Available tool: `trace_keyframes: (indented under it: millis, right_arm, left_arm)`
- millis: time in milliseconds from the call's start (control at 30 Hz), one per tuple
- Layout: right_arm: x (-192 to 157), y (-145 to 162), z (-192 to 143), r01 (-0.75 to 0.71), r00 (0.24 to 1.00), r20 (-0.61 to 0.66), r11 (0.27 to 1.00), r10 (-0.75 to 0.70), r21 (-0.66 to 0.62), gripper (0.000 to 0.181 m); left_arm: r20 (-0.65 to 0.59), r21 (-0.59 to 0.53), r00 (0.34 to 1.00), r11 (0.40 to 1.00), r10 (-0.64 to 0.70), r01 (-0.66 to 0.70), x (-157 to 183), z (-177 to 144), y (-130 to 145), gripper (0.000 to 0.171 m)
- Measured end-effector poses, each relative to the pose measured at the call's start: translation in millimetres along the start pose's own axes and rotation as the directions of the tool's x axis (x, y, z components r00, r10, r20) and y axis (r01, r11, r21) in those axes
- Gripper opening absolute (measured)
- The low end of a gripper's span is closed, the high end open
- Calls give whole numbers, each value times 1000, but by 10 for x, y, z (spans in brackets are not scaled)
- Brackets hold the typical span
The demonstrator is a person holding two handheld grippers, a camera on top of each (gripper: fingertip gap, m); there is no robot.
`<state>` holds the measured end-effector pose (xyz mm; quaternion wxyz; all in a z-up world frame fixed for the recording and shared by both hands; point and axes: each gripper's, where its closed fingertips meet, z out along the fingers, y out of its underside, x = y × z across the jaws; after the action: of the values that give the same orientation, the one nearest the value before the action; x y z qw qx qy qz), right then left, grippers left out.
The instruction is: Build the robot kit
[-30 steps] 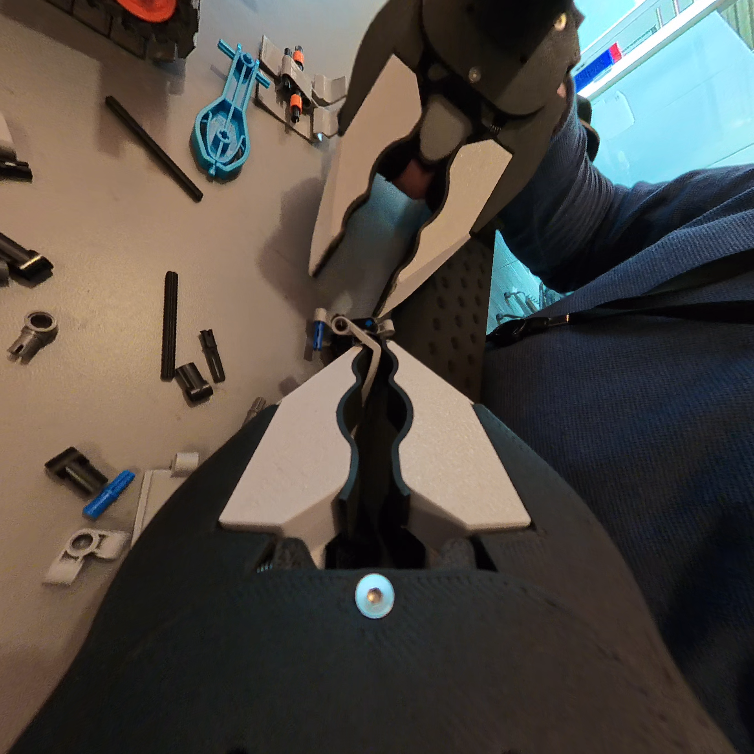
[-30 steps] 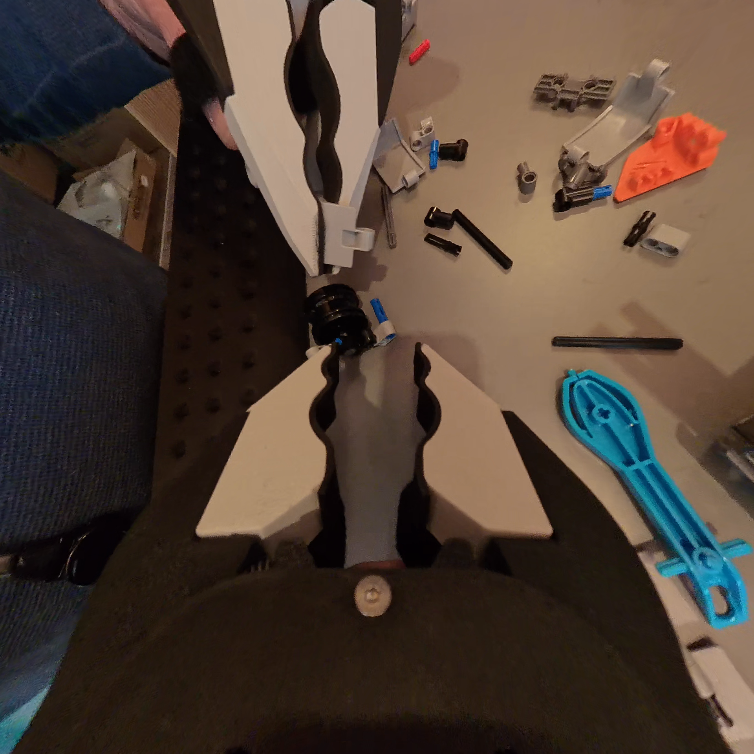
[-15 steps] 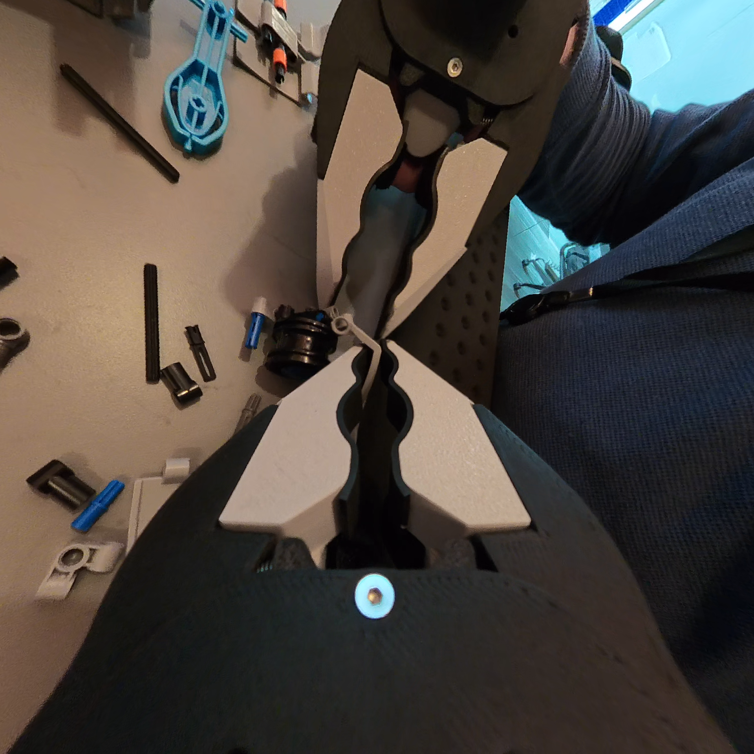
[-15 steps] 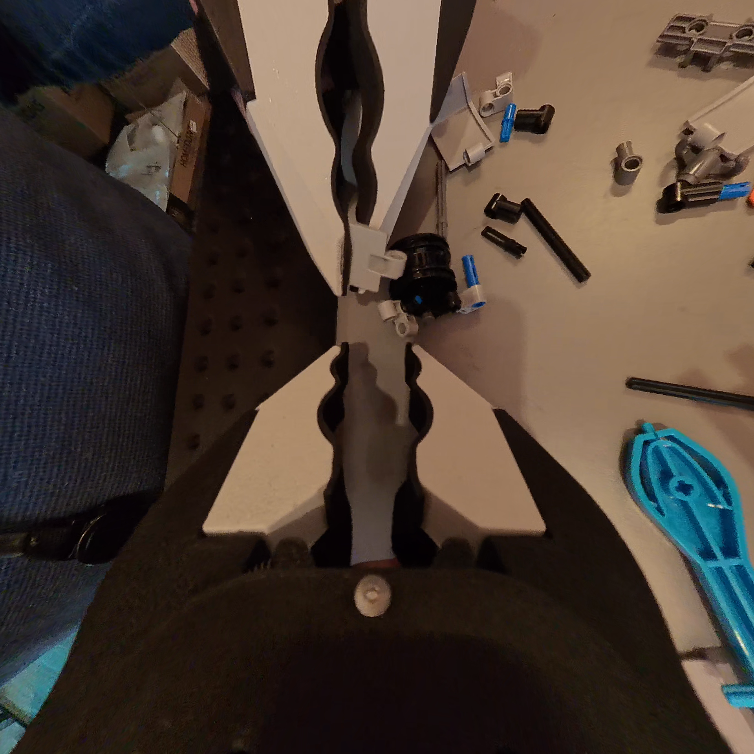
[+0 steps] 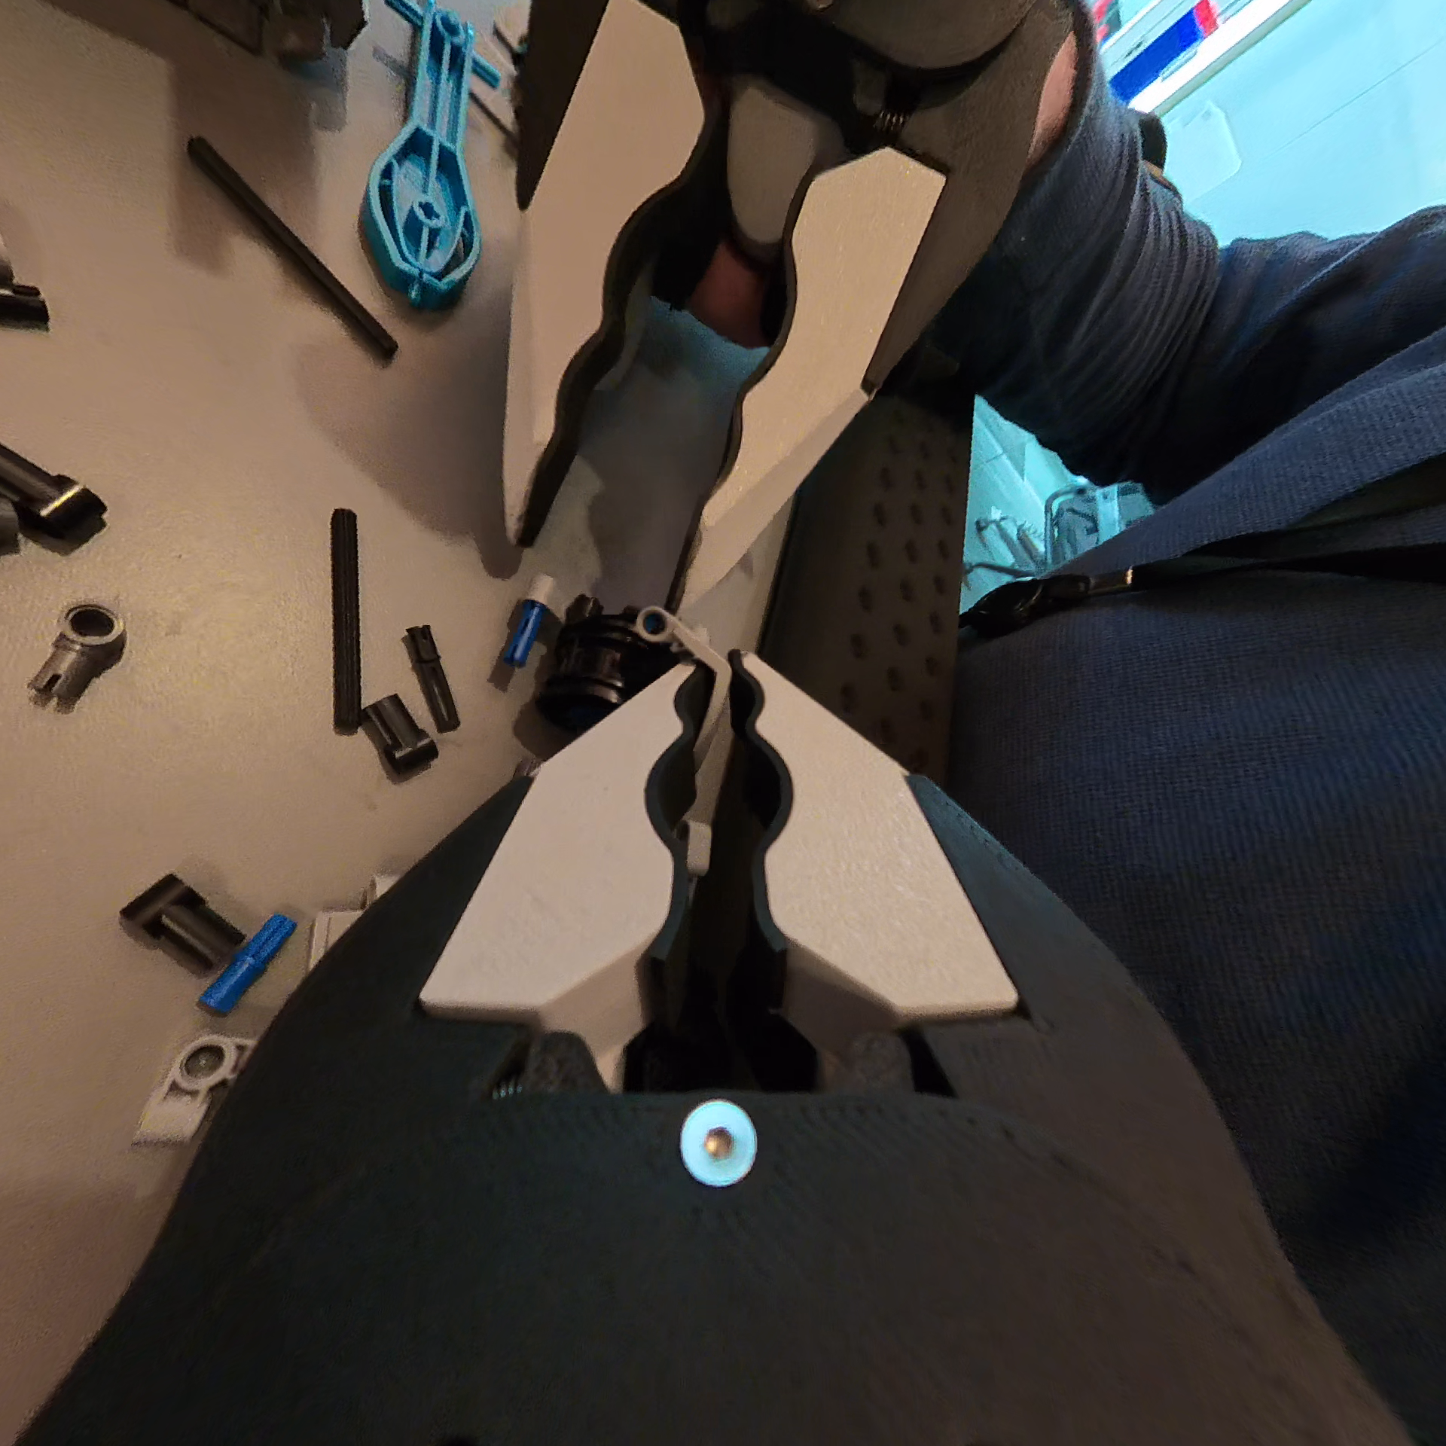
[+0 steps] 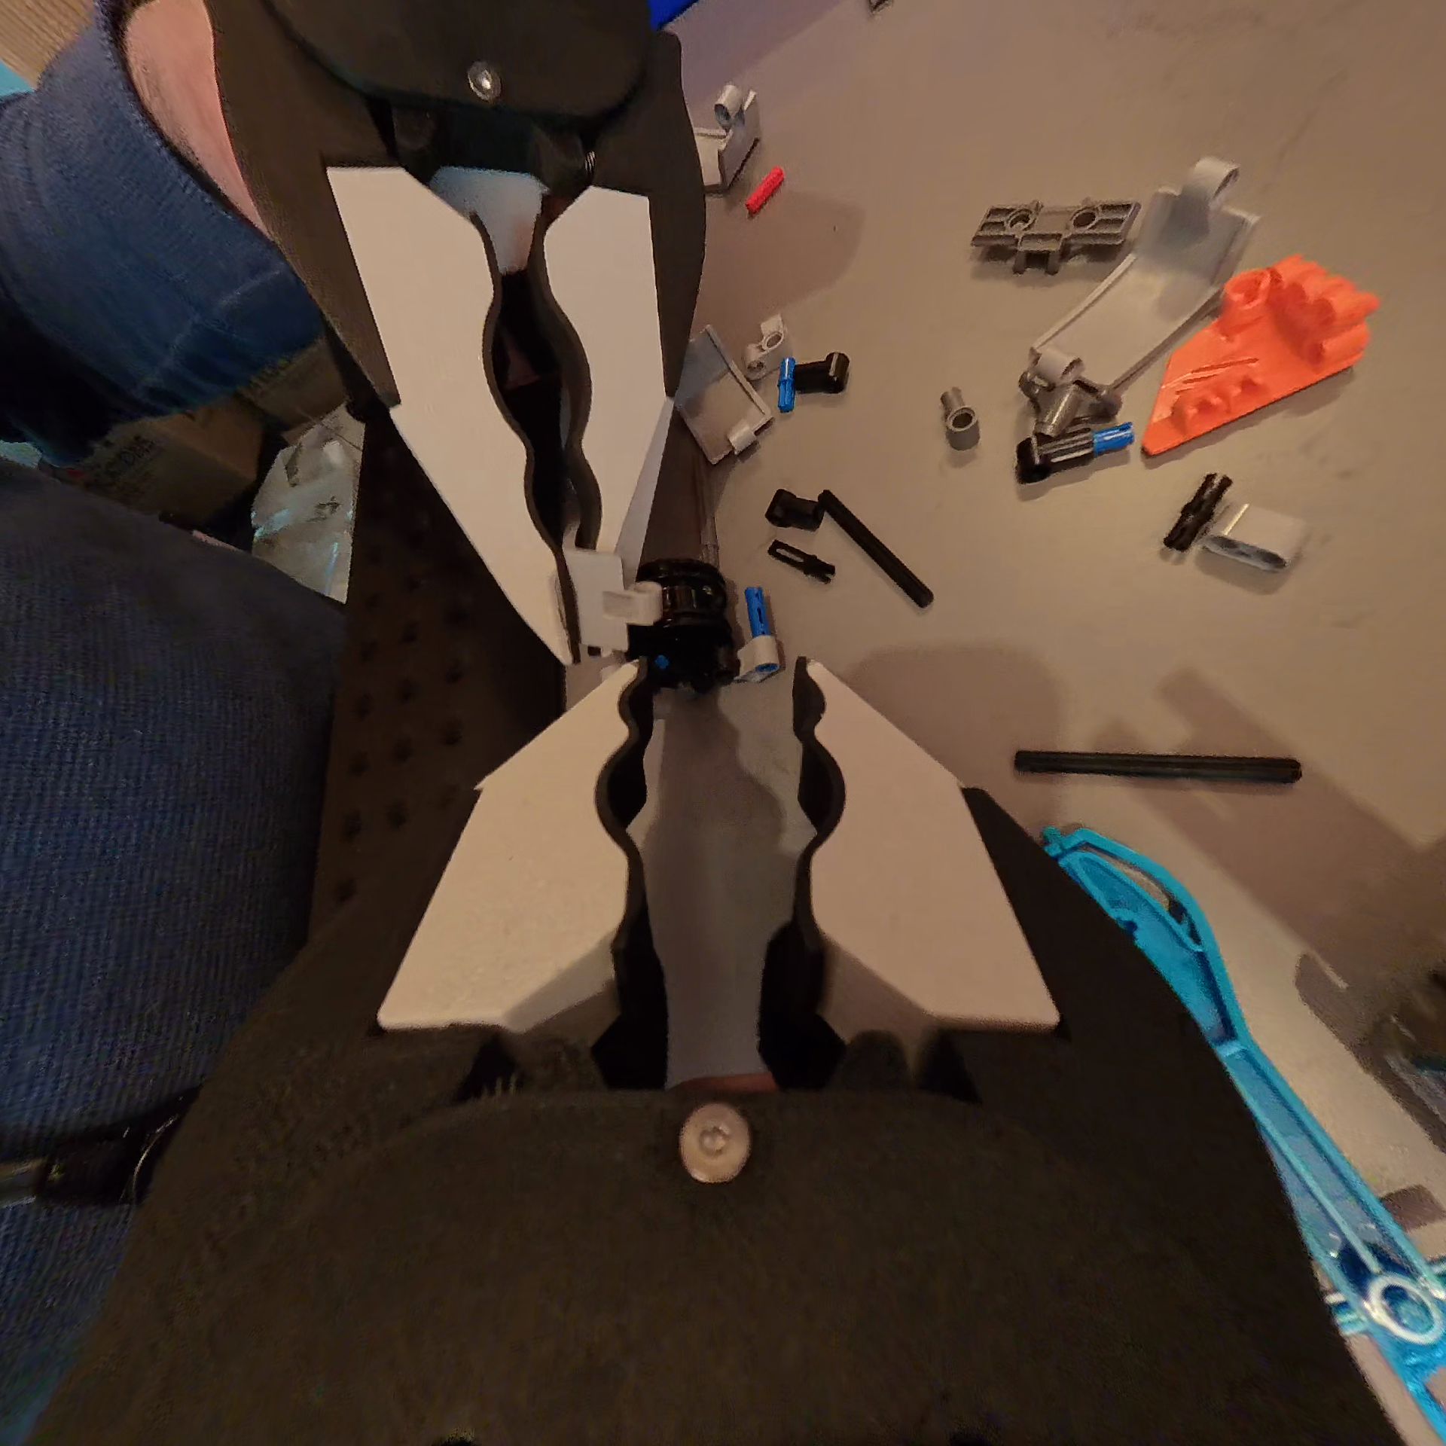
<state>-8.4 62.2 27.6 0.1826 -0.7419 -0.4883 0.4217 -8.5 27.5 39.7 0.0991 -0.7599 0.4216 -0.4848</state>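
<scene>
My left gripper (image 5: 712, 669) is shut on a thin light grey panel piece (image 5: 708, 720) whose ringed end sticks out past the tips. The same panel piece (image 6: 598, 598) shows in the right wrist view, in the left gripper (image 6: 591, 602) at the top. A black round hub (image 6: 688, 618) sits against that end, with a blue pin (image 6: 755, 610) and a small white connector (image 6: 763, 653) beside it. I cannot tell whether the hub and panel are joined. My right gripper (image 6: 720, 669) is open and empty, its tips just short of the hub (image 5: 587, 665).
Loose parts lie on the grey table: a blue lever tool (image 6: 1174, 939), a long black axle (image 6: 1158, 767), an orange wedge (image 6: 1267, 352), a grey curved panel (image 6: 1134, 313) and small black pins (image 5: 426, 681). A dark perforated table edge (image 5: 868, 587) and a person's blue clothing (image 5: 1174, 861) are close by.
The black hub has gone from my right gripper's left fingertip to the end of the held panel. The right gripper's fingers stand wider apart now. The left gripper stays shut on the panel.
</scene>
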Motion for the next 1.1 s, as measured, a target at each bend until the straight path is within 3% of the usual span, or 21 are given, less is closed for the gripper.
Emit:
trace_keyframes:
  millis: [367,500,633,900,1100]
  right_arm:
    - [-45,68,75,89,995,-38,996,-90,-30,32]
    - [-102,52,87,142,989,-50,990,-142,-7,32]
    - [-107,-5,52,252,956,-157,968,-249,3,32]
    - [-87,-127,-31,496,782,-411,867,-468,-45,32]
    - [-111,-294,-168,582,673,-545,813,-501,-29,31]
  left_arm:
    - [-38,-39,998,998,40,-42,53,37,49,2]
    - [-72,9,997,999,32,-31,90,-49,12,2]
    - [-90,92,996,996,-13,21,95,-150,-85,1]
    - [-218,203,966,961,-141,186,69,-260,-243,1]
    - [-336,303,931,919,-144,251,122,-347,-438,1]
